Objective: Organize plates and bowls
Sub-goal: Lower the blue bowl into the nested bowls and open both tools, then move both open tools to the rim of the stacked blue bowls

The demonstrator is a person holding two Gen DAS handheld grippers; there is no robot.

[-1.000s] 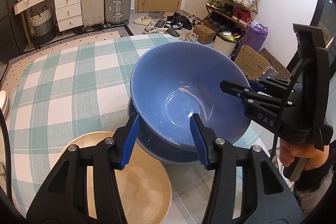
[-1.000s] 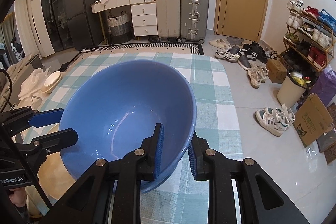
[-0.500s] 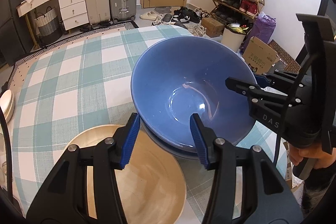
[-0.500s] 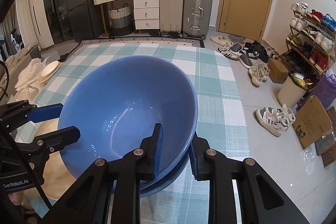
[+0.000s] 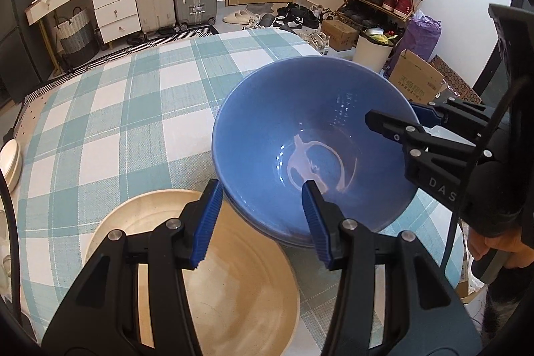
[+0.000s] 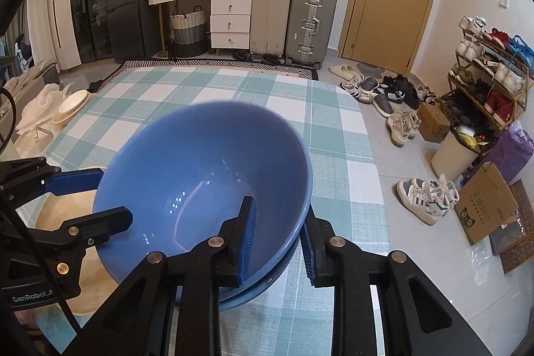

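Under blue bowl (image 6: 200, 175), 2nd blue dish mostly hidden; right tool (image 6: 278, 239) straddles rim.

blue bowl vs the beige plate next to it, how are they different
The blue bowl is deep with steep walls; the beige plate is wide and shallow. The blue bowl is glossy and mirrors the light, while the beige plate looks matte. The blue bowl sits nested on another blue dish with the right hand-held gripper straddling its rim; the beige plate lies flat on the checked tablecloth. Both are round and empty.
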